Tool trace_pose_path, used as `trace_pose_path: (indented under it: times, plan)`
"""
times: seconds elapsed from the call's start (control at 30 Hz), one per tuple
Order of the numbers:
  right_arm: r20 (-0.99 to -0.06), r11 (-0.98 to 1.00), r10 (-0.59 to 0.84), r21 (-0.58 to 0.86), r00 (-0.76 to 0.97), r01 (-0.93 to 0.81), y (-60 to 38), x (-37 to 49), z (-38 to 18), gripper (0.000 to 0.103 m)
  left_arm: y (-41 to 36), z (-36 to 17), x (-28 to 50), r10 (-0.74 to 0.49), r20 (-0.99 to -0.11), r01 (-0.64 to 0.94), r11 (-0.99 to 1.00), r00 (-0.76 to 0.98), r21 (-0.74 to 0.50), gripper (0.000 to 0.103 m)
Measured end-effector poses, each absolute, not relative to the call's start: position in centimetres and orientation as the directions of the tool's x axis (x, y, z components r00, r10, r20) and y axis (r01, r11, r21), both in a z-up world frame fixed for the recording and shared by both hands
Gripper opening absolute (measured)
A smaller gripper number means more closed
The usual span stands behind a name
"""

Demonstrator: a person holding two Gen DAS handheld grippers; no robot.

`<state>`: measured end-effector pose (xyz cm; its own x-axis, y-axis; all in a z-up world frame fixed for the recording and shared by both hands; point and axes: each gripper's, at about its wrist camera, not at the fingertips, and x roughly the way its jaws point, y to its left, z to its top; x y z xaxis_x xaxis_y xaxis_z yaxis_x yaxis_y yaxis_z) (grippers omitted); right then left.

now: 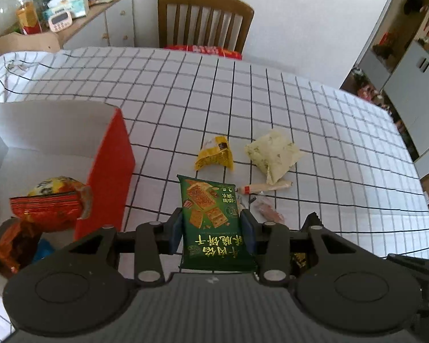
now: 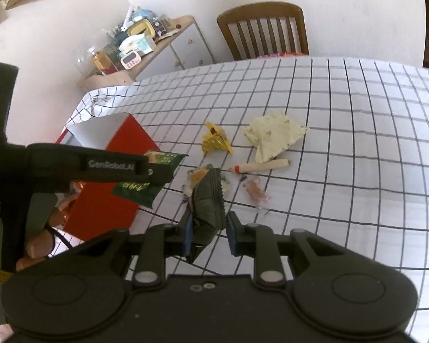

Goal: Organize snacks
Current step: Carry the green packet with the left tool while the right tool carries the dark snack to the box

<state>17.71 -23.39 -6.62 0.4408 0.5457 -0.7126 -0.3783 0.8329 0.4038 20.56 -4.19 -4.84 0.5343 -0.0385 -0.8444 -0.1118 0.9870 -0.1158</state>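
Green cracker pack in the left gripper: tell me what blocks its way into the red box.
Only the red box's near wall lies between the green cracker pack and the inside; lifting over it should do. The left gripper holds the pack above the table.

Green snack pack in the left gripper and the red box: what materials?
Green snack pack: looks like printed plastic film, glossy, with a crimped end seal; it flexes between the left gripper pads. Red box: apparently paperboard, matte red outside, plain white inside, straight folded edges.

"GenRobot.AI" on the left gripper (image 2: pixel 157 168) arm.
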Motion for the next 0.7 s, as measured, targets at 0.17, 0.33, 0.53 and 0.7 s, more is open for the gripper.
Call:
trace_pose_path:
  times: [0.17,0.33,0.53,0.7]
  plan:
    - [-0.705,0.825,0.551,0.379,0.447,-0.419,-22.4,16.6,-4.5,0.023,-2.8,-2.2,18.1,-0.044,-0.818,-0.121,0.983,0.573,-0.138,0.042]
    - [-0.688,0.814,0.562,0.360,0.459,-0.456,-20.6,15.7,-2.5,0.023,-0.8,-0.3,16.3,-0.045,-0.801,-0.138,0.978,0.597,-0.157,0.042]
    - [-0.676,0.801,0.570,0.331,0.467,-0.499,-17.5,15.1,-1.0,0.023,2.2,1.2,14.6,-0.025,-0.780,-0.155,0.976,0.626,-0.155,0.042]
    - [-0.669,0.787,0.581,0.316,0.463,-0.530,-14.6,14.9,-0.1,0.023,5.4,2.0,13.6,0.005,-0.769,-0.185,0.972,0.639,-0.147,0.042]
